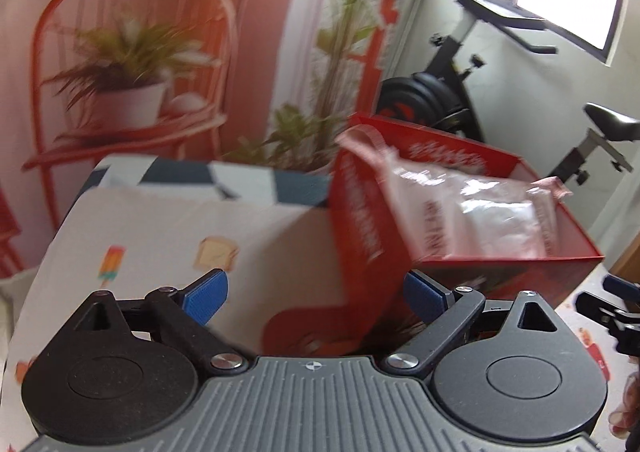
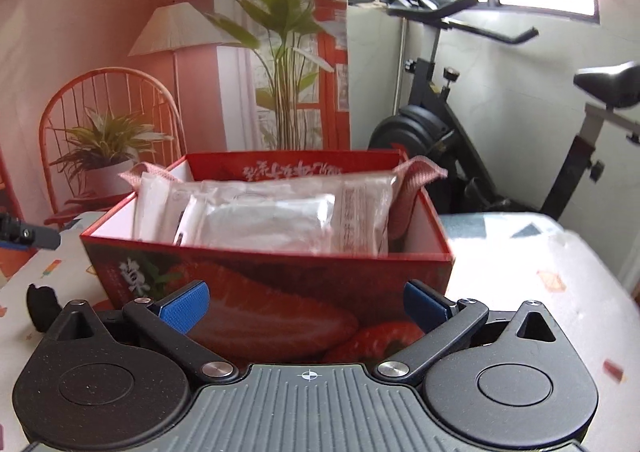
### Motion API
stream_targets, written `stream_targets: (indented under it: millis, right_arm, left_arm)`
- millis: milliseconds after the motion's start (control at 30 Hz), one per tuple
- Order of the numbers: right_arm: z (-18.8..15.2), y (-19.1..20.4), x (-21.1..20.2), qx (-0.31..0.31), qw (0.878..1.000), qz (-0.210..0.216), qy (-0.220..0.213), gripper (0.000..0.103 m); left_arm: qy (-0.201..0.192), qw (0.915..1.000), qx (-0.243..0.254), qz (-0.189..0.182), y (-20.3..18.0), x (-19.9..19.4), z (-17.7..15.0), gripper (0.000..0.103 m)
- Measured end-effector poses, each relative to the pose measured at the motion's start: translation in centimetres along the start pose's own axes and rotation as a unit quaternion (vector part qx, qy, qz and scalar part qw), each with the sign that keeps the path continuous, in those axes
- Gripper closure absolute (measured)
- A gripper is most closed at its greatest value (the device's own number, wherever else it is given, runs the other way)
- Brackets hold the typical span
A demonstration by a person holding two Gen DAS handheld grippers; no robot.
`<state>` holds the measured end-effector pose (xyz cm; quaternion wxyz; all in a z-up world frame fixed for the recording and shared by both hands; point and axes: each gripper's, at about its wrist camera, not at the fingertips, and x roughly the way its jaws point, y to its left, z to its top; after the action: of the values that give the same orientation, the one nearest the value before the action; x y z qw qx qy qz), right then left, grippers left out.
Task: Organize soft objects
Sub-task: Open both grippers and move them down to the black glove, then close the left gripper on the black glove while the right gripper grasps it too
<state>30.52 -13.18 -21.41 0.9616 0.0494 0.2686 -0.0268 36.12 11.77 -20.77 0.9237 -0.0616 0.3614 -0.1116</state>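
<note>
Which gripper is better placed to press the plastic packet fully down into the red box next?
Probably the right gripper: it faces the red box squarely, with the plastic packet centred ahead and its jaws open and empty. The left gripper, also open, sees the box off to one side at a tilt.

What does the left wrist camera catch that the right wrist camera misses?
Only the left wrist view shows the box's left side wall, the toast print on the cloth, and the right gripper's tip at the right edge.

Only the right wrist view shows the lamp, a small black object on the cloth, and the left gripper's tip at the left edge.

Both show the red box holding the plastic-wrapped packs, the potted plant, the exercise bike, and open jaws holding nothing.
</note>
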Motion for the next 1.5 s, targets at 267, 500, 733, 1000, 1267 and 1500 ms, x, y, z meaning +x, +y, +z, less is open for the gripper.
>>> stream_targets:
  millis: [267,500,733,1000,1267,1500]
  right_arm:
    - [-3.7,0.6,0.9,0.012,0.999,-0.007,0.052,0.0]
    - [-5.7,1.1,1.8,0.022,0.996,0.001,0.089,0.0]
    - [-6.5,1.3,2.4,0.033,0.994,0.014,0.107,0.0]
    - [-7.0,3.0,3.3,0.011,0.99,0.065,0.123,0.001]
    - [-6.6,7.0,5.1,-0.056,0.981,0.13,0.133,0.005]
    - [-7.6,7.8,5.0,-0.066,0.977,0.144,0.143,0.017]
  left_arm:
    - [0.033,0.9961,-0.056,0.06,4.7,3.2,-2.1,0.007]
    - [0.054,0.9904,-0.123,0.033,7.4,5.7,-2.6,0.024]
    - [0.082,0.9949,-0.059,-0.008,4.9,5.8,-3.8,0.077]
    - [0.093,0.9941,-0.047,-0.03,1.0,5.5,-5.9,0.079]
    - [0.101,0.9925,-0.047,-0.052,-2.0,6.2,-6.8,0.079]
    - [0.099,0.9922,-0.044,-0.061,-2.4,5.7,-7.6,0.078]
